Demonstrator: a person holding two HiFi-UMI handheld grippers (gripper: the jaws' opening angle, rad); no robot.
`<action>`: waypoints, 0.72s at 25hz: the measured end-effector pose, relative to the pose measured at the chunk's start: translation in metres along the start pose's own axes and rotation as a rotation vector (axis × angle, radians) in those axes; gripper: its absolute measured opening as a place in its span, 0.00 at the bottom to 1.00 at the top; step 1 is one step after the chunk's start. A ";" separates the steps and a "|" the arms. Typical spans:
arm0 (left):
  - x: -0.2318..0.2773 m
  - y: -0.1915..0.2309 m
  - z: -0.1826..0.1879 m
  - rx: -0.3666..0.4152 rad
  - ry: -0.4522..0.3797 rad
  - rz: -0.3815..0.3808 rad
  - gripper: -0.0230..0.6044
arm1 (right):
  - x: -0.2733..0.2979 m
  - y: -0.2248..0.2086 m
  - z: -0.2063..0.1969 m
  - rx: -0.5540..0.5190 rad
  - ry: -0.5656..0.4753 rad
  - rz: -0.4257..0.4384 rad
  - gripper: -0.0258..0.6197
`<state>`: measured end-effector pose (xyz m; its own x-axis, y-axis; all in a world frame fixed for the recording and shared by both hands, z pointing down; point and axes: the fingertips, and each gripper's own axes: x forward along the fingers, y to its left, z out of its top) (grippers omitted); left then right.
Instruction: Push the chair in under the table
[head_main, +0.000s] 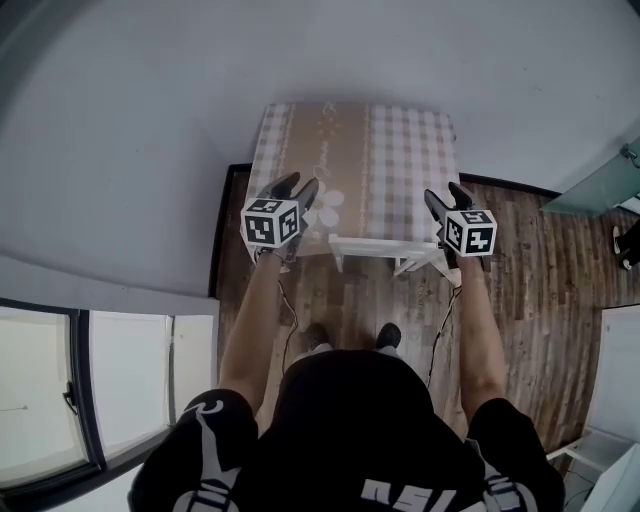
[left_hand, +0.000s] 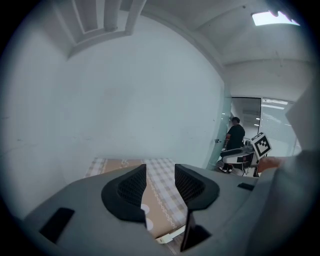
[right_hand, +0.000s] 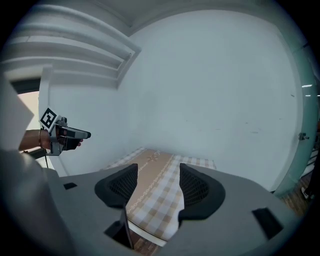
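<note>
A small table with a beige and grey checked cloth stands against the white wall. The white chair sits tucked at the table's near edge, only its back rail and a leg showing. My left gripper hovers over the table's near left corner, open, with nothing between its pads. My right gripper hovers over the near right corner above the chair's back, also open and empty. In the left gripper view the cloth shows through the gap between the jaws. The right gripper view shows the table the same way.
Wooden floor lies around the table, with the person's shoes just behind the chair. A glass partition stands at the right and a window at the left. A person in black stands far off by an office chair.
</note>
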<state>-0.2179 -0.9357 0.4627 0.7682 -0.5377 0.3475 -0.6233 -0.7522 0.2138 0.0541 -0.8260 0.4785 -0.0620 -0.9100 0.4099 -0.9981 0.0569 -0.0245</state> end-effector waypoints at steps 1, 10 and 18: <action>-0.002 0.003 0.005 0.001 -0.007 0.001 0.34 | 0.000 0.002 0.005 -0.006 -0.003 0.003 0.46; -0.011 -0.001 0.019 0.042 0.002 -0.036 0.23 | -0.011 0.018 0.022 -0.071 0.005 0.016 0.38; -0.019 -0.005 0.025 0.019 -0.020 -0.036 0.13 | -0.020 0.013 0.027 -0.083 -0.003 0.002 0.25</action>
<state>-0.2259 -0.9312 0.4319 0.7928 -0.5177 0.3216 -0.5926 -0.7782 0.2081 0.0419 -0.8180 0.4450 -0.0644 -0.9110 0.4074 -0.9945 0.0926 0.0499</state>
